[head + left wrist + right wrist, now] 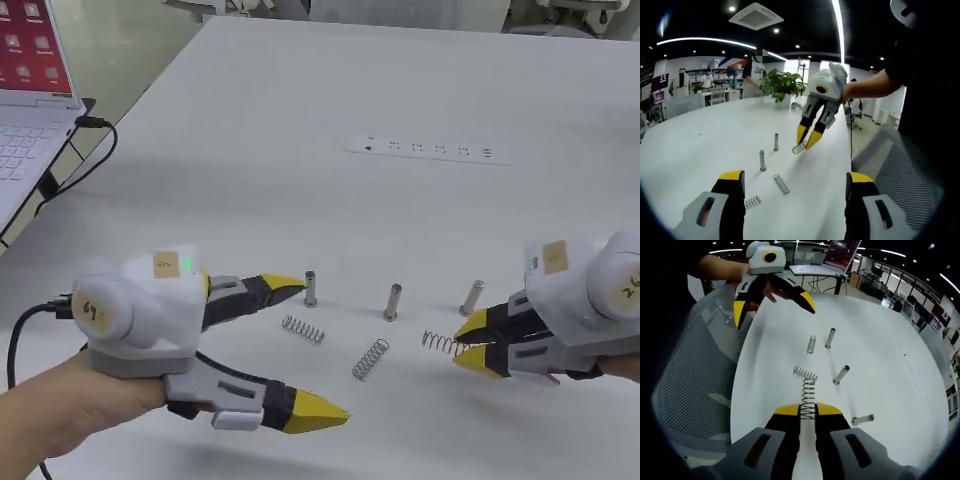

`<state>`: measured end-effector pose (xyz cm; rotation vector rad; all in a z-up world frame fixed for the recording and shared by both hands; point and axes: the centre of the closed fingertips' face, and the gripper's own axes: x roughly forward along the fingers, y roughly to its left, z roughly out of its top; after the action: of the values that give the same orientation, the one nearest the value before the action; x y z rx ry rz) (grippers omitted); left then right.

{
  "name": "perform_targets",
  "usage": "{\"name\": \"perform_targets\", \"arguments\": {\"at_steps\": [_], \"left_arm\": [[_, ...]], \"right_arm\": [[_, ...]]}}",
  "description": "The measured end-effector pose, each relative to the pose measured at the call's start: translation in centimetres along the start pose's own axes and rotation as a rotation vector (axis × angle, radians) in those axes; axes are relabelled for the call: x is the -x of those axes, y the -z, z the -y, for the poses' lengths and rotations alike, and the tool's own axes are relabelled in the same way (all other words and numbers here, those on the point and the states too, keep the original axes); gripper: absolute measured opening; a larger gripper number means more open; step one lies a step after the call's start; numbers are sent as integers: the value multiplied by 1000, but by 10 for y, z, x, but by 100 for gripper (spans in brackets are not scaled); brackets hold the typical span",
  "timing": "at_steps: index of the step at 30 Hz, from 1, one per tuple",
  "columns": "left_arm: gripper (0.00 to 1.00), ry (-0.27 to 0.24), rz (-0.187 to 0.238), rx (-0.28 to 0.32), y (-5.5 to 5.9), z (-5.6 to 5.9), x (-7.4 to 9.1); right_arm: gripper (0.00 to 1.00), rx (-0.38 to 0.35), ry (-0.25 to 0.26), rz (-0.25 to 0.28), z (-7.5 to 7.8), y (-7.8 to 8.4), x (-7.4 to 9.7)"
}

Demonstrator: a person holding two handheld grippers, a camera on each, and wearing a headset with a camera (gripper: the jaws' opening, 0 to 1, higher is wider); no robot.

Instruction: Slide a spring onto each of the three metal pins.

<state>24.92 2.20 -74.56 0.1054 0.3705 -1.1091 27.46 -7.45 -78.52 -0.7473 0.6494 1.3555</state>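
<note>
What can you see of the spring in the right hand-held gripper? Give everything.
The spring is a slim coil of bright silvery wire. It looks like metal and is evenly wound and undeformed. The right hand-held gripper pinches one end between its yellow tips. The rest juts straight ahead, roughly level, low over the white table. Whether its free end touches the table is unclear.

We are working in an open-plan office: a laptop (pixel 30 90) and a power strip (pixel 428 149) are lying on our long white table (pixel 300 90), a mesh chair (pixel 700 370) is standing alongside, and a ceiling air-conditioning unit (pixel 756 16), a potted plant (pixel 782 84) and people (pixel 706 80) are showing beyond.
</note>
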Motion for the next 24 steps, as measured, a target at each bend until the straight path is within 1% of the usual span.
{"name": "perform_targets", "arguments": {"at_steps": [4,6,8,12,14,19,22,24], "left_arm": [[74,8,12,-2,-5,0,-9],[72,27,25,0,-9,3,-16],[69,42,14,-15,-9,7,-23],[62,66,9,-26,-10,14,-36],[57,73,6,-31,-10,15,-41],[46,80,5,-35,-10,18,-49],[43,92,2,-37,-9,23,-53],[39,92,3,-38,-9,24,-55]], "right_arm": [[8,20,-7,12,-4,-9,1],[8,32,-12,14,-7,-12,2],[8,39,-15,18,-9,-15,2],[8,52,-21,29,-14,-21,3],[8,66,-27,33,-17,-23,4],[8,88,-36,38,-23,-28,5],[8,98,-43,45,-26,-31,6],[8,102,-47,46,-28,-32,6]]}}
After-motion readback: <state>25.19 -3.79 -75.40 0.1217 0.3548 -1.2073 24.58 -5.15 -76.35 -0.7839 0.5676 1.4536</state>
